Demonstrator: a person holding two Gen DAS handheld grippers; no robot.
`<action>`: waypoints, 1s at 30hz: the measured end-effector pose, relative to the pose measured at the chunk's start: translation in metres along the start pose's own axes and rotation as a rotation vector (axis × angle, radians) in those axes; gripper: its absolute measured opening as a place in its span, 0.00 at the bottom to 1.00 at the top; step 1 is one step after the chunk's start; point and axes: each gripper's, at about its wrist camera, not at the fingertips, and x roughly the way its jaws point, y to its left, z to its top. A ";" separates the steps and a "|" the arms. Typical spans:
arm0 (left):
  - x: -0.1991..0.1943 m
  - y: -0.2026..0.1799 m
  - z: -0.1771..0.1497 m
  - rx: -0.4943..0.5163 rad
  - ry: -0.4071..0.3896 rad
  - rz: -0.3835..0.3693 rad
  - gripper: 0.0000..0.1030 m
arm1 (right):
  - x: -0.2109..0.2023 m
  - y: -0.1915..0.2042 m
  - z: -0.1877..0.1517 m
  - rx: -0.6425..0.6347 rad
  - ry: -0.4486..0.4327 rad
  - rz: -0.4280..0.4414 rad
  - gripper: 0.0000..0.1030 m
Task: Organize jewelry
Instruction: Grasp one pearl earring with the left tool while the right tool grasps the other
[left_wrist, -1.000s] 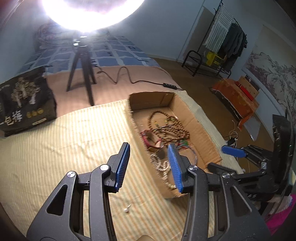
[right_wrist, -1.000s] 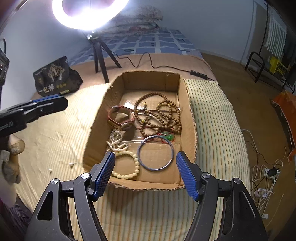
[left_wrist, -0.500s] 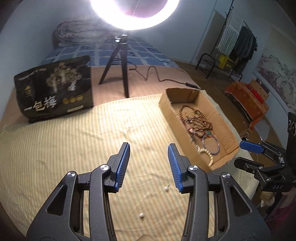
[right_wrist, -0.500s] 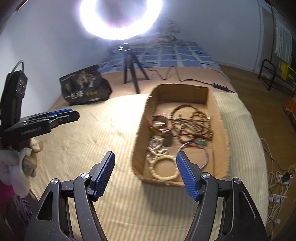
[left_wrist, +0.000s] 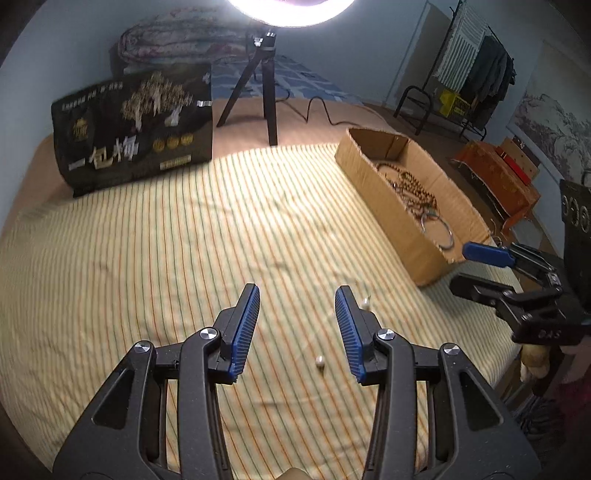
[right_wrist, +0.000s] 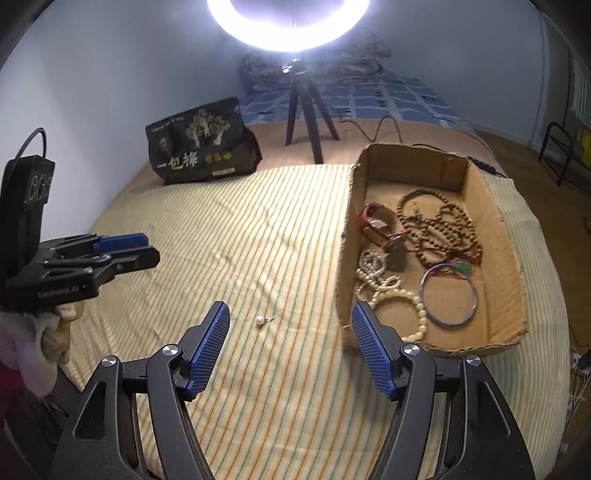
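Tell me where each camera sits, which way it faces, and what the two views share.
Left wrist: on the left gripper, low over the striped cloth, facing the ring light; its own open fingers show, the right gripper at right.
Right wrist: on the right gripper, facing the same way, box at right; its own open fingers show, the left gripper at left.
Shared: cloth, box, black bag, tripod, pearl stud.

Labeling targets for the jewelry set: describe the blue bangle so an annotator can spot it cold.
Find the cardboard box on the striped bedsheet. The blue bangle lies flat at its near end, right of the cream bead bracelet and below the brown bead necklace. It is the only smooth, thin, unbeaded hoop there.
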 end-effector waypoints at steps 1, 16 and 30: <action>0.002 0.002 -0.005 -0.009 0.011 -0.006 0.41 | 0.004 0.001 -0.002 -0.003 0.006 -0.002 0.66; 0.037 -0.020 -0.047 0.062 0.126 -0.053 0.24 | 0.057 0.031 -0.020 -0.110 0.093 0.008 0.40; 0.056 -0.018 -0.047 0.075 0.163 -0.049 0.17 | 0.082 0.036 -0.022 -0.118 0.113 -0.018 0.32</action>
